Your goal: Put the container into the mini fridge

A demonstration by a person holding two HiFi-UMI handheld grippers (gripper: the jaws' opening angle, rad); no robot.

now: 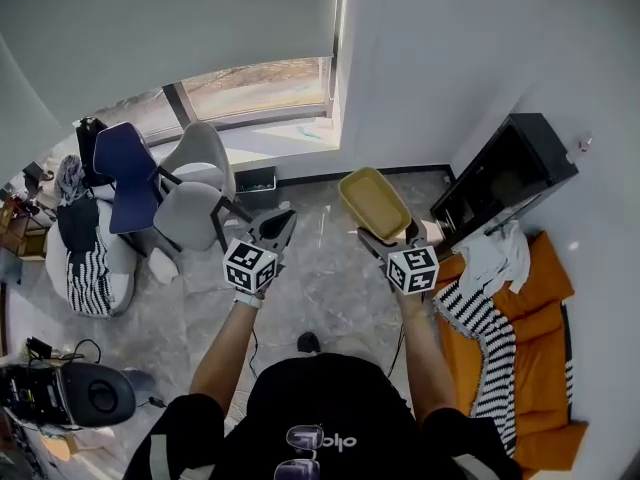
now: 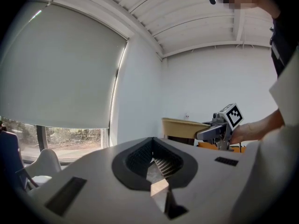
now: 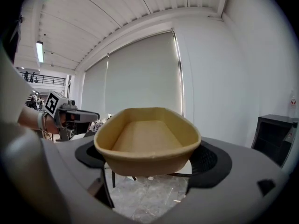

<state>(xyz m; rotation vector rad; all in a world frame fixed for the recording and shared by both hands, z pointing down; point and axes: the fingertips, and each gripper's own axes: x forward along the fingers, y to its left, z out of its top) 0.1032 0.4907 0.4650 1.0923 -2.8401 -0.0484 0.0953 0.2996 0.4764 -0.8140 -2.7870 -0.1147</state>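
Underfoot, the floor (image 1: 320,278) is glossy grey stone-look tile with pale veins, and the person stands on it with both arms held forward. The left gripper (image 2: 158,174) has its ribbed pads pressed together on nothing. The right gripper (image 1: 385,236) clamps its jaws on the near end of the container (image 1: 374,203) and holds it level in the air above the floor, short of the fridge (image 1: 505,168). The container is an oval tub, tan and matte like pressed paper, with a rolled rim and sloping walls. Its inside shows only its flat bare bottom.

Just right of the person, an orange cushion (image 1: 530,288) lies along the white wall. A black-and-white striped cloth (image 1: 485,338) is draped over its near edge and a crumpled white cloth (image 1: 495,253) sits at its far end. Beyond that, the fridge is a boxy black unit against the same wall; whether its door stands open cannot be told.

To the left, a blue chair (image 1: 125,173) and a grey chair (image 1: 195,203) with rounded shells stand together. Farthest off, a low strip of window (image 1: 260,88) shows beneath a pale blind (image 1: 170,18).
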